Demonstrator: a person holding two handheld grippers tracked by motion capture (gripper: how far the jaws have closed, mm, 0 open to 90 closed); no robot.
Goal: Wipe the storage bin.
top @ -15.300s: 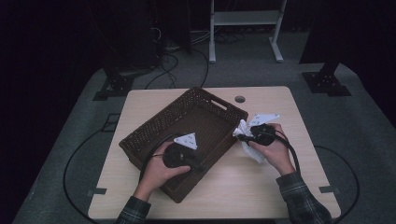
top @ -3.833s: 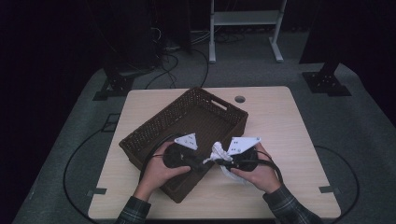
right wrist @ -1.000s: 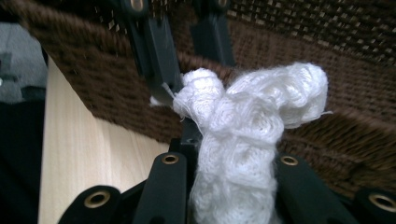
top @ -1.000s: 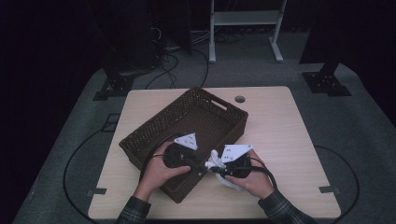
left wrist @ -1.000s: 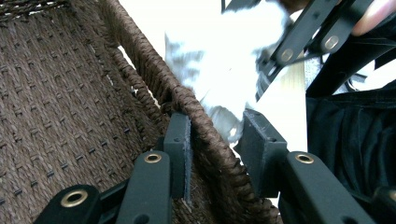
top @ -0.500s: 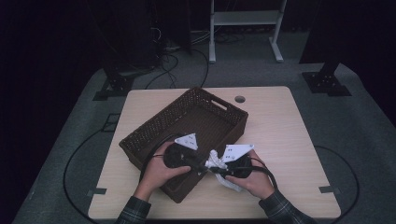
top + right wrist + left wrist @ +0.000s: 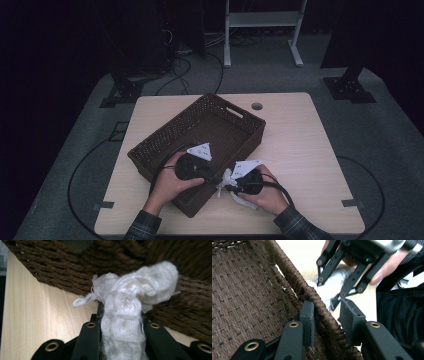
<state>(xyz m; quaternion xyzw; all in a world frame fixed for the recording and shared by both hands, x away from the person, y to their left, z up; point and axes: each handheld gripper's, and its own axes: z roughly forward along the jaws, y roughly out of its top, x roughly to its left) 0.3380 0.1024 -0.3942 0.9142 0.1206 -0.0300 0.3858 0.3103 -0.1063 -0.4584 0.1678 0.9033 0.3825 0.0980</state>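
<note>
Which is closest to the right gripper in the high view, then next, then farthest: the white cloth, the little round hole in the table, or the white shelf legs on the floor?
From the right gripper:
1. White cloth, bunched between its jaws beside the basket.
2. Round hole, at the table's far edge beyond the basket.
3. White shelf legs, on the floor behind the table.

White knitted cloth [image 7: 125, 315], bunched into a roll, just outside the brown wicker basket's [image 7: 165, 140] near wall.
</note>
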